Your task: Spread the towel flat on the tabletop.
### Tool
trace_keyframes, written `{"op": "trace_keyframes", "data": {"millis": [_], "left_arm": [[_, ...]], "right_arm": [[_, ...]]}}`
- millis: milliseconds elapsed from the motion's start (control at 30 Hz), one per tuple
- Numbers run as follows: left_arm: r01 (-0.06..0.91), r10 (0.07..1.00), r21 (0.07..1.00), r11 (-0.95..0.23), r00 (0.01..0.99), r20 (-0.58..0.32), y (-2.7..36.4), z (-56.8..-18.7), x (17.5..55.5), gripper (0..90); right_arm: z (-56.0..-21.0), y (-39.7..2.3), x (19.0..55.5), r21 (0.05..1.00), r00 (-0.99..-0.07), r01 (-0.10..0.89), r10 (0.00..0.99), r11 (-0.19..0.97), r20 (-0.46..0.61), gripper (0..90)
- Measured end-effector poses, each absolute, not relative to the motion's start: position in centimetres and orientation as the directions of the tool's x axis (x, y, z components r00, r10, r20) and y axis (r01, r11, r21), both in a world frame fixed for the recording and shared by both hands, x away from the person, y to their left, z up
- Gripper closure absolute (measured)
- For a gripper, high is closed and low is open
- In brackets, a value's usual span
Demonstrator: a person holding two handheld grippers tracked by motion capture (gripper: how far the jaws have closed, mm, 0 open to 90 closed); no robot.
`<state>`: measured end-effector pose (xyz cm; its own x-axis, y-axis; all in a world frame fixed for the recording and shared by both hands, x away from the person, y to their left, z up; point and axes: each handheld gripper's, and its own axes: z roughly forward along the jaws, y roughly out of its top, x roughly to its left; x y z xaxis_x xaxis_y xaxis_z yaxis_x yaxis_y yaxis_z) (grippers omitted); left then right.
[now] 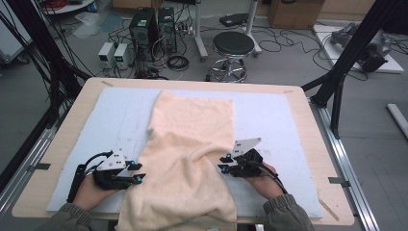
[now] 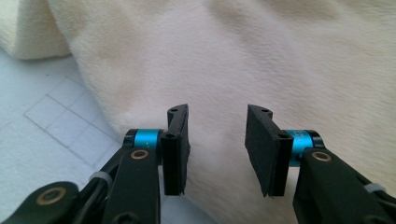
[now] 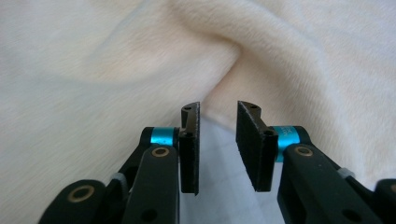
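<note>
Cream towel [image 1: 185,159] lies just beyond both grippers' parted, empty jaws.

So there's a cream fleece towel [image 1: 185,159] stretched down the middle of a pale blue mat [image 1: 269,115] on a light wood table [image 1: 72,125], and its near end hangs off the table's front edge. The left gripper [image 1: 138,173] sits right at the towel's left edge, the right gripper [image 1: 223,162] at its right edge by a big fold. Behind the table: a black stool [image 1: 233,45] and two computer towers [image 1: 153,26] on the cable-strewn floor.
</note>
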<state>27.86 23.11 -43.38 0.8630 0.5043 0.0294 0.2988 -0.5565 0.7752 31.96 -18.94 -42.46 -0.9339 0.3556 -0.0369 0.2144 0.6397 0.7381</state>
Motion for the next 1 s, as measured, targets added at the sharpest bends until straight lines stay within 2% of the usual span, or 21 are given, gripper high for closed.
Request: {"op": "trace_keyframes", "data": {"millis": [133, 200, 267, 300, 333, 400, 567, 700, 767, 800, 833, 867, 1000], "left_arm": [[0.318, 0.504, 0.764, -0.562, 0.864, 0.011, 22.6, -44.2, 28.5, 58.5], [0.327, 0.504, 0.764, -0.556, 0.863, -0.003, 22.6, -44.1, 28.5, 65.3], [0.326, 0.506, 0.760, -0.562, 0.863, 0.004, 22.5, -44.0, 28.4, 76.1], [0.327, 0.506, 0.759, -0.563, 0.863, 0.004, 22.4, -43.9, 28.4, 81.1], [0.326, 0.502, 0.758, -0.565, 0.865, 0.002, 22.3, -43.8, 28.4, 84.6], [0.323, 0.500, 0.765, -0.557, 0.866, -0.002, 22.3, -43.6, 28.1, 85.5], [0.296, 0.492, 0.802, -0.520, 0.870, -0.002, 22.3, -42.2, 27.5, 85.7], [0.269, 0.483, 0.842, -0.467, 0.876, -0.012, 20.9, -40.8, 27.6, 84.4], [0.261, 0.483, 0.848, -0.461, 0.875, -0.007, 20.3, -40.5, 27.8, 74.9], [0.257, 0.485, 0.846, -0.467, 0.874, 0.002, 20.2, -40.4, 27.9, 68.3], [0.262, 0.494, 0.848, -0.461, 0.870, -0.001, 20.3, -40.4, 27.9, 66.0], [0.267, 0.500, 0.845, -0.464, 0.866, 0.002, 20.6, -40.4, 27.9, 65.4], [0.296, 0.546, 0.832, -0.470, 0.838, 0.010, 22.5, -41.2, 28.1, 65.0]], "right_arm": [[-43.6, -17.5, 33.2, 0.721, -0.935, 0.234, 0.355, 0.652, -0.018, 67.0], [-44.0, -17.0, 33.4, 0.720, -0.933, 0.246, 0.361, 0.649, -0.007, 70.9], [-44.0, -16.9, 33.5, 0.719, -0.928, 0.257, 0.372, 0.646, -0.002, 83.5], [-43.9, -16.9, 33.4, 0.716, -0.929, 0.255, 0.370, 0.650, -0.005, 86.2], [-43.9, -17.0, 33.5, 0.713, -0.932, 0.254, 0.362, 0.653, 0.000, 86.9], [-43.6, -17.4, 33.3, 0.702, -0.936, 0.259, 0.353, 0.663, 0.011, 87.4], [-41.6, -20.3, 32.1, 0.701, -0.929, 0.242, 0.369, 0.671, -0.033, 87.6], [-39.7, -23.4, 32.0, 0.703, -0.902, 0.260, 0.426, 0.662, -0.067, 87.4], [-39.1, -24.3, 32.1, 0.715, -0.889, 0.273, 0.453, 0.644, -0.069, 85.3], [-38.9, -24.6, 32.2, 0.728, -0.884, 0.281, 0.464, 0.625, -0.058, 81.8], [-38.9, -24.6, 32.1, 0.732, -0.883, 0.280, 0.466, 0.621, -0.058, 77.5], [-39.0, -24.3, 32.0, 0.728, -0.887, 0.274, 0.458, 0.629, -0.061, 74.4], [-39.7, -23.3, 31.4, 0.744, -0.916, 0.228, 0.398, 0.628, -0.055, 71.2]]}}
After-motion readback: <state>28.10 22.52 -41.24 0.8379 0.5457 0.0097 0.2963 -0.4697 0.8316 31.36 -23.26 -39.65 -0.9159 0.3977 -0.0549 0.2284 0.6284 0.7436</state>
